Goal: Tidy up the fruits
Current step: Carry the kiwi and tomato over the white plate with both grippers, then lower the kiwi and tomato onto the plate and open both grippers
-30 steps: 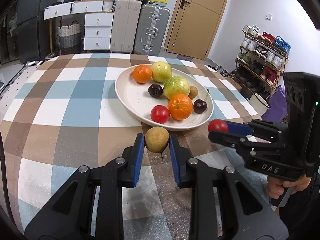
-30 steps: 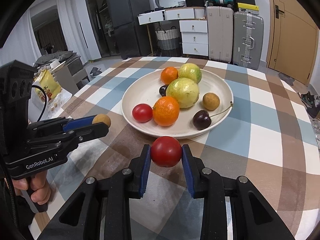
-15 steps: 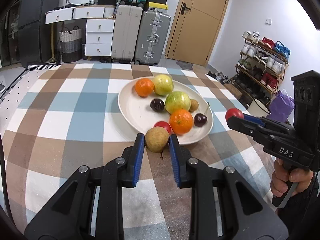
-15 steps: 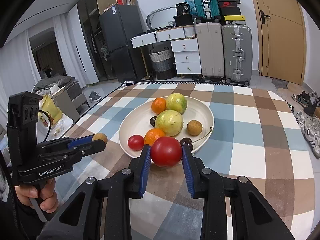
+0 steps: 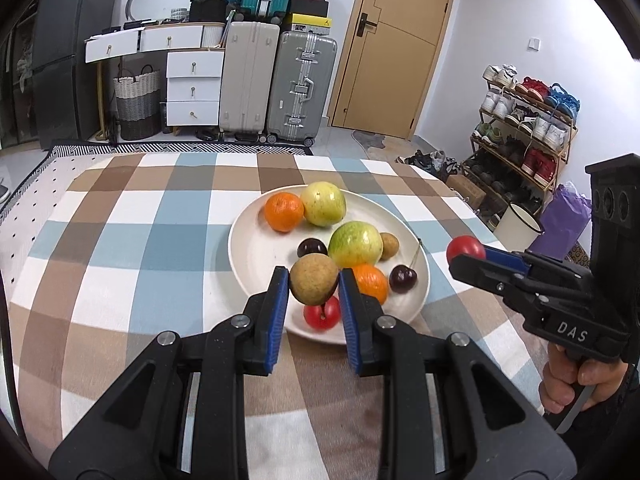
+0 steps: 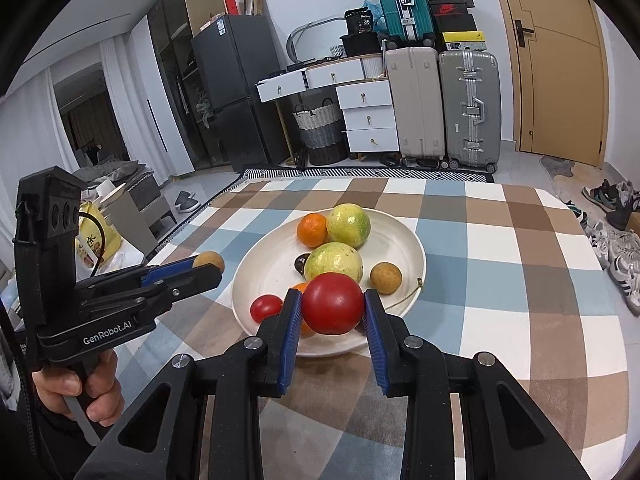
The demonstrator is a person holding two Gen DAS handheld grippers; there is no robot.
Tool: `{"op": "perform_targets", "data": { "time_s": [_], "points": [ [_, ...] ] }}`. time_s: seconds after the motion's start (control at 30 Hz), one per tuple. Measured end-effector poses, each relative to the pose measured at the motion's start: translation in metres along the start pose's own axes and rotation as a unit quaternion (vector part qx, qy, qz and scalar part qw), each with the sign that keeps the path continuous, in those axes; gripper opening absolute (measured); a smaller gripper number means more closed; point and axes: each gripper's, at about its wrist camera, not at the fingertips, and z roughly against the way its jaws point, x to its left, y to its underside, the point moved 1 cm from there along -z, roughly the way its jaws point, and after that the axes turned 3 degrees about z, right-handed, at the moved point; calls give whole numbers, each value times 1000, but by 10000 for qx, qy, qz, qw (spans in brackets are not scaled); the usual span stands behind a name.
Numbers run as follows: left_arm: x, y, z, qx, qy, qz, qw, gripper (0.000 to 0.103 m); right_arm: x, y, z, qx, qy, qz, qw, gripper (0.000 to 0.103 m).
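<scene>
Both tongs have lifted since a second ago, so the plate now sits right under their tips.

Left wrist view: left tongs (image 5: 313, 285) pinch a brown round fruit (image 5: 313, 279), hanging over the plate's (image 5: 256, 252) near rim; open plate floor lies at about 11 o'clock from it. Right tongs (image 5: 466, 254) at 3 o'clock pinch a red tomato (image 5: 464, 247), just off the rim.

Right wrist view: tomato (image 6: 332, 309) is clamped over the near rim, free space at 1 o'clock by the small brown fruit (image 6: 385, 277). Checked desk (image 6: 500, 264), suitcases (image 6: 468, 108) and door (image 6: 560, 60) behind.
</scene>
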Motion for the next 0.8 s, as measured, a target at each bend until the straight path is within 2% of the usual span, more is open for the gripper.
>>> {"op": "perform_targets", "data": {
  "time_s": [0.33, 0.8],
  "points": [
    [1, -14, -29, 15, -128, -106, 9999, 23, -1, -8, -19, 26, 68, -96, 9999, 31],
    [4, -9, -61, 20, -361, -330, 9988, 23, -3, -5, -46, 86, 79, -123, 9999, 31]
  ]
}}
